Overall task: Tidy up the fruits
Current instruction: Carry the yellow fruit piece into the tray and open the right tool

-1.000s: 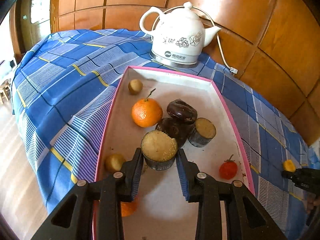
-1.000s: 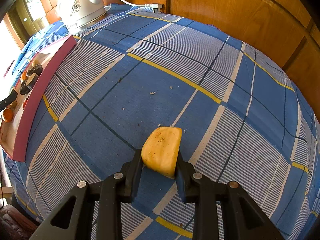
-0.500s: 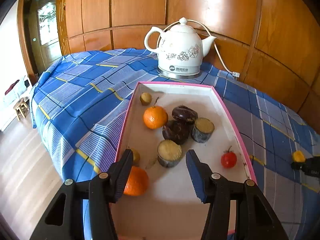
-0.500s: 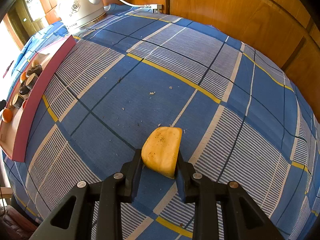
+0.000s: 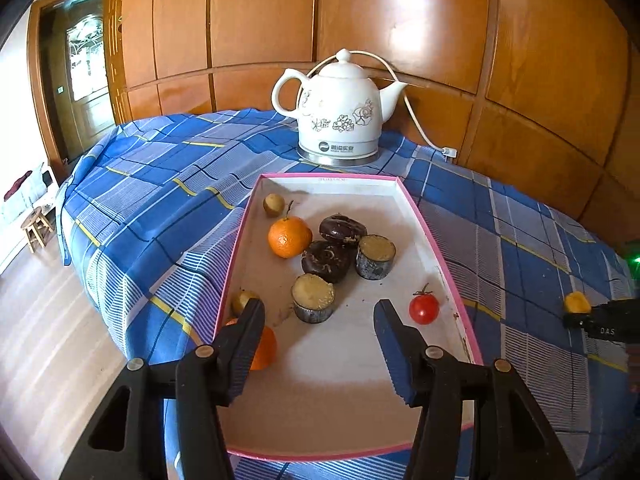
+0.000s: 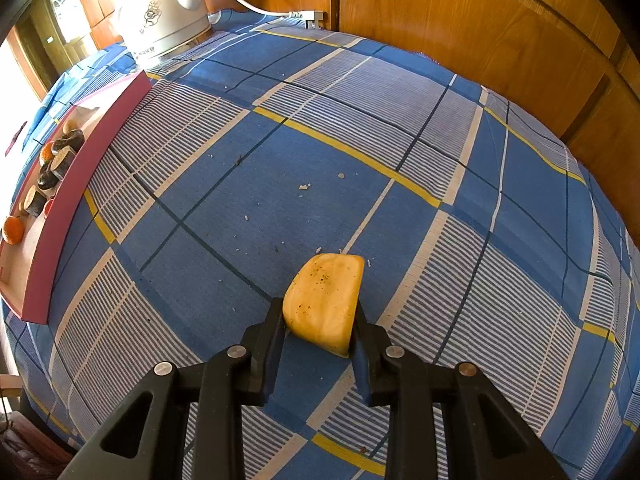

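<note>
A pink-rimmed white tray (image 5: 448,268) on the blue plaid cloth holds an orange (image 5: 289,237), a second orange (image 5: 262,348) by my left finger, a small tomato (image 5: 424,309), two dark brown fruits (image 5: 328,261), two cut cylinders (image 5: 313,298), and small brownish fruits (image 5: 274,204). My left gripper (image 5: 318,334) is open and empty above the tray's near half. My right gripper (image 6: 318,332) is shut on a yellow fruit slice (image 6: 324,302) over the cloth, well right of the tray (image 6: 60,196). It shows in the left wrist view (image 5: 577,303) too.
A white ceramic kettle (image 5: 340,116) with a cord stands behind the tray, against wooden wall panels. It also shows in the right wrist view (image 6: 160,20). Crumbs lie on the cloth (image 6: 304,187). The table edge drops to the floor on the left (image 5: 48,340).
My left gripper let go of the cut cylinder, opened wide and drew back and up from the tray. My right gripper kept hold of the yellow slice and barely moved.
</note>
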Tool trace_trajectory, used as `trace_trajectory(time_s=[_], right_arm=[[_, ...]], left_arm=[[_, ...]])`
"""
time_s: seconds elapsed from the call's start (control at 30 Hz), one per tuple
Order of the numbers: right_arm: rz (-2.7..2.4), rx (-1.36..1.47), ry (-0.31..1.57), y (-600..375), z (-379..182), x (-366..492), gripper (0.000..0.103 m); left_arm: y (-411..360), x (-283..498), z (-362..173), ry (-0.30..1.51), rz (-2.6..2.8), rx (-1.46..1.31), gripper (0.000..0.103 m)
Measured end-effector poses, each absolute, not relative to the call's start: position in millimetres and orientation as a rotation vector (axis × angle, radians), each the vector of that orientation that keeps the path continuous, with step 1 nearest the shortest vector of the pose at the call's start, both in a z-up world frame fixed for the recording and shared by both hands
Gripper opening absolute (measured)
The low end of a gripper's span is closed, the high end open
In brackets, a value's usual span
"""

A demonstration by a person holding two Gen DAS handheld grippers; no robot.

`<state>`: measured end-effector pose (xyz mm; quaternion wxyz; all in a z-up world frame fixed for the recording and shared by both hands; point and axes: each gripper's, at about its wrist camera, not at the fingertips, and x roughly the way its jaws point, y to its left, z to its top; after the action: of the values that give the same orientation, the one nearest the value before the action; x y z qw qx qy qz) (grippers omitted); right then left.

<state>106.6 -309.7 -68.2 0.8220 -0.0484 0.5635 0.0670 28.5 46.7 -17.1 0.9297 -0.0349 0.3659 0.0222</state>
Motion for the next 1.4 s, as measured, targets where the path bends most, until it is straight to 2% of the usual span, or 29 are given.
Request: trace_trajectory(time_s=[0.53,0.73,1.03,1.2,1.4], right_arm=[[0.118,-0.126,1.201,-305,-68,106,0.029],[0.15,-0.093,1.159,-285,-40,105,0.029],[0.474,-0.035,1.049,-182,13,96,0.029],[0.619,-0.028,1.074,-113,6,100,0.029],[0.648,-0.048,1.13,-59,-27,120,0.03]], left_arm=[[61,21,-16,0.745,0.057,-0.103,0.06],[72,17,-17,0.74,0.074,-0.11,0.062],[97,15,-17,0.722,0.115,-0.165,0.062],[112,12,-17,0.716,0.139,-0.202,0.062],[121,11,-22,0.724,0.14,-0.226,0.062]])
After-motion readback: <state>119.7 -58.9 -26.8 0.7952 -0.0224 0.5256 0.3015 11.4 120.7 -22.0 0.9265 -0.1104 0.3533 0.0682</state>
